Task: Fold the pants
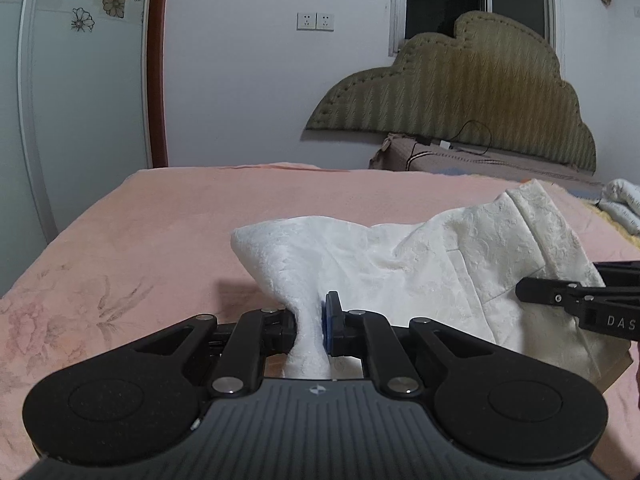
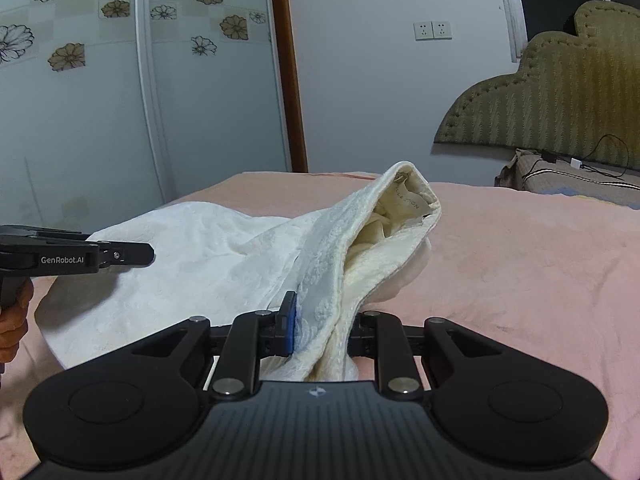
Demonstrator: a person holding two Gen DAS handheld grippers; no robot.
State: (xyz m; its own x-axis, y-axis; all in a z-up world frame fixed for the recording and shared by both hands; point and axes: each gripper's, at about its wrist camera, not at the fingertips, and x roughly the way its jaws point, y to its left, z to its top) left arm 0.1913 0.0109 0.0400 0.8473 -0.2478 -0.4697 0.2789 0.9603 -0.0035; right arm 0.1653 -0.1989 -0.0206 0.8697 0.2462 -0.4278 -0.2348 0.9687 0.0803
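While the white pants [image 1: 400, 264] lie spread on the pink bed cover [image 1: 140, 240], both tongs grip them at the near edge of the bed. The left tongs [image 1: 310, 326] are clenched on a bunched fold of the white cloth, which rises between the two fingers and widens out over the bed behind them. A blue pad [image 1: 325, 328] on the right finger presses against this fold. The right tongs [image 2: 320, 332] are clenched on the waistband part of the pants [image 2: 332, 280], and here the cloth stands up from the bed like an open tube, with a cream lining and a small label [image 2: 410, 200] visible inside. In the right wrist view the left tongs [image 2: 132, 255] appear on the left side of the pants, with the words GenRobot.AI on the body and a hand [image 2: 14, 320] below it. Behind the bed there is an olive headboard [image 1: 460, 96] leaning on the wall, and two wall sockets [image 1: 315, 21] are to the left of it.
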